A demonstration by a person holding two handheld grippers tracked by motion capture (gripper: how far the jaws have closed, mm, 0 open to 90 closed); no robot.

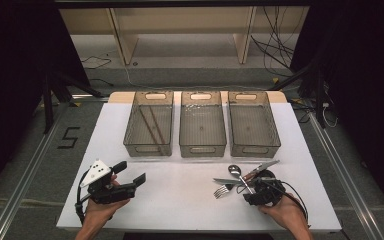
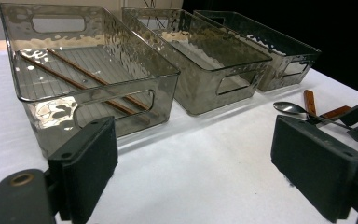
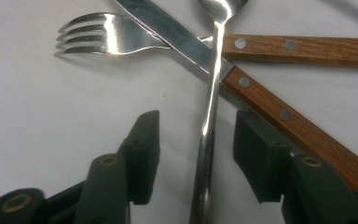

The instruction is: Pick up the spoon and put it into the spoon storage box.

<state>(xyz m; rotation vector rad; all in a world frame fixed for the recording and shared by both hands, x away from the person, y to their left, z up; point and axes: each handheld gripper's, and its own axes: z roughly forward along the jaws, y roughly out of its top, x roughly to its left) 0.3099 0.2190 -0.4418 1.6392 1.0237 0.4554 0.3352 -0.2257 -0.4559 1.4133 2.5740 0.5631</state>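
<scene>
A metal spoon (image 1: 235,171) (image 3: 212,93) lies across a wood-handled knife (image 1: 225,181) (image 3: 168,28) and a fork (image 1: 221,190) (image 3: 107,35) at the front right of the white table. My right gripper (image 1: 250,191) (image 3: 196,126) is low over this pile, its jaws standing either side of the spoon's handle with a gap on both sides; the pads do not touch it. My left gripper (image 1: 131,172) (image 2: 193,149) is held at the front left, wide open and holding nothing. From there the spoon (image 2: 289,108) shows far to the right.
Three clear smoky bins stand in a row at the back of the table: the left bin (image 1: 149,145) (image 2: 98,105) holds two brown chopsticks (image 1: 152,125) (image 2: 84,79); the middle bin (image 1: 202,145) and right bin (image 1: 255,145) look bare. The table edge (image 1: 330,220) runs close behind my right hand.
</scene>
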